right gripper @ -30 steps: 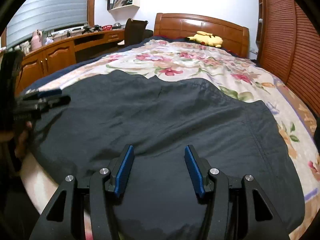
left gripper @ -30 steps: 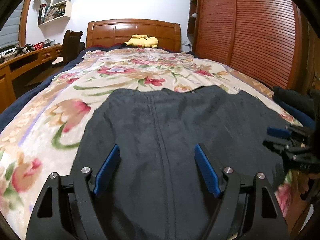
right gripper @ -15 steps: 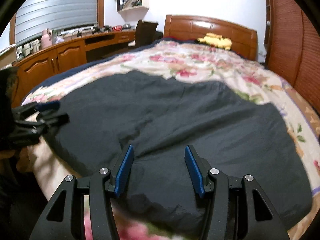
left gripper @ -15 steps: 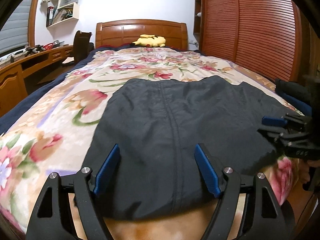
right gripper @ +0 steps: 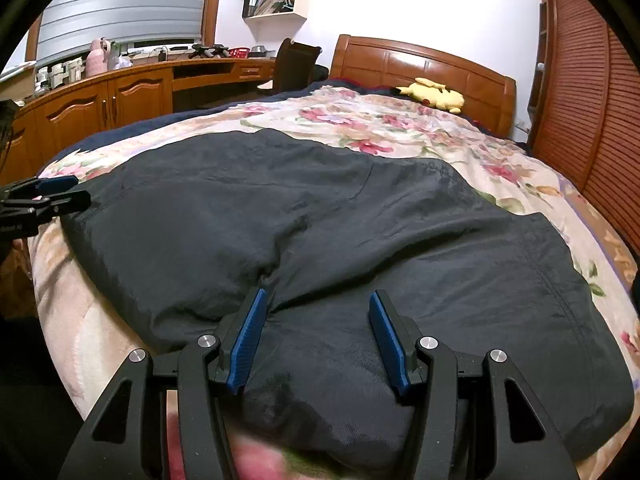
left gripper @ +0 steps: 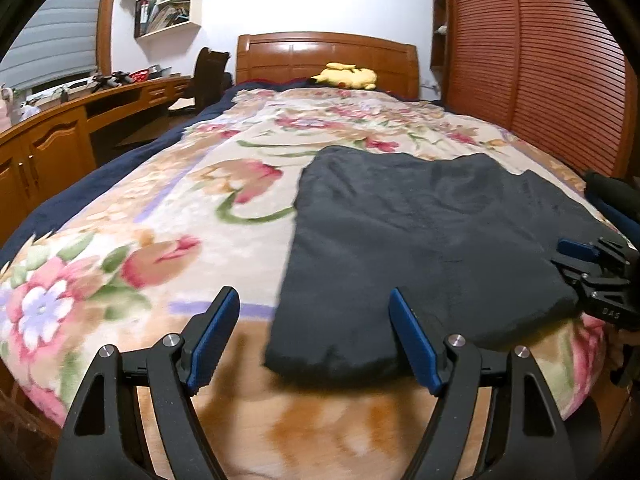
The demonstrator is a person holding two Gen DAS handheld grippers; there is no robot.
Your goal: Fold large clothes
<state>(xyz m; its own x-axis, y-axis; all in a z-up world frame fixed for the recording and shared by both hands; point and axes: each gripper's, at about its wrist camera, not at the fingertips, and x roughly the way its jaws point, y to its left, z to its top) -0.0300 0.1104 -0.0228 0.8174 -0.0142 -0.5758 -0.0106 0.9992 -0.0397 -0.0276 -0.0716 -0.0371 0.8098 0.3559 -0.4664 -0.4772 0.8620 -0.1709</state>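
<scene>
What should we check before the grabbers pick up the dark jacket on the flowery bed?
1. Left hand-held gripper open: ok, nothing between its fingers.
2. Left one lined up on the jacket: ok, the near left corner of the hem sits between its fingers, just ahead.
3. Right hand-held gripper open: ok, the pads stand apart over the cloth and do not press it.
4. Jacket lying flat: not ok, a crease bunches by the right gripper's left finger.
5. Room on the flowery blanket for folding: ok, bare blanket left of the jacket.
6. Yellow plush toy out of the way: ok, far off by the headboard.
</scene>
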